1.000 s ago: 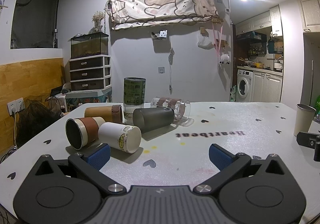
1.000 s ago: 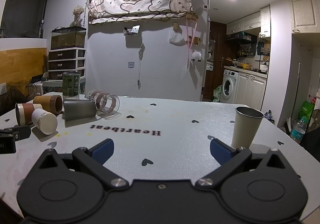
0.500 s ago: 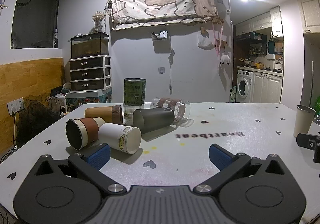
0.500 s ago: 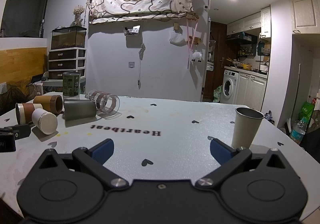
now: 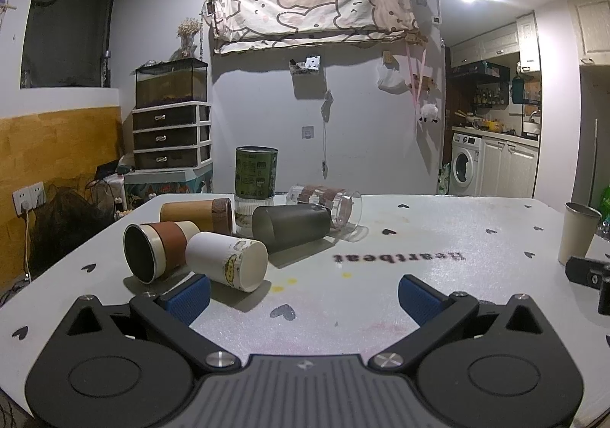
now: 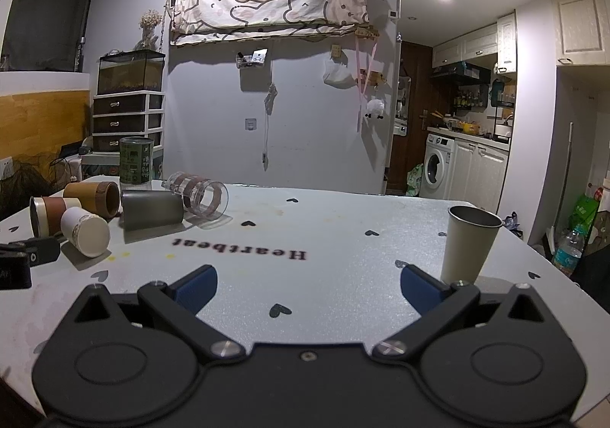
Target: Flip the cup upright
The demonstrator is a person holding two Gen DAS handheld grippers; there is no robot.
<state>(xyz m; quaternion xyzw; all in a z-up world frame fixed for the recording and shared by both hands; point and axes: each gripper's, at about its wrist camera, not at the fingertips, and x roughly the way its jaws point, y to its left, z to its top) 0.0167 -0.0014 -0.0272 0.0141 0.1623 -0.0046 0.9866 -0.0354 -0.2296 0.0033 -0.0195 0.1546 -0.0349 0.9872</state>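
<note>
Both hand-held grippers (image 5: pixel 304 290) (image 6: pixel 308 285) unmoved, wide apart.

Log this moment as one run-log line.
left gripper: open, empty | right gripper: open, empty | beige cup: upright | white cup: on side | grey cup: on side

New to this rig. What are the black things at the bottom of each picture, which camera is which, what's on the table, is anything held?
Those are hand-held two-finger grippers; a person carries one per hand, each with a fisheye camera looking along its blue-padded fingers. One picture is from the left gripper, one from the right gripper. Both are open and hold nothing. On the table lie five tipped cups: white cup, brown-banded cup, tan cup, grey cup, clear glass. A green can and a beige cup stand upright.
</note>
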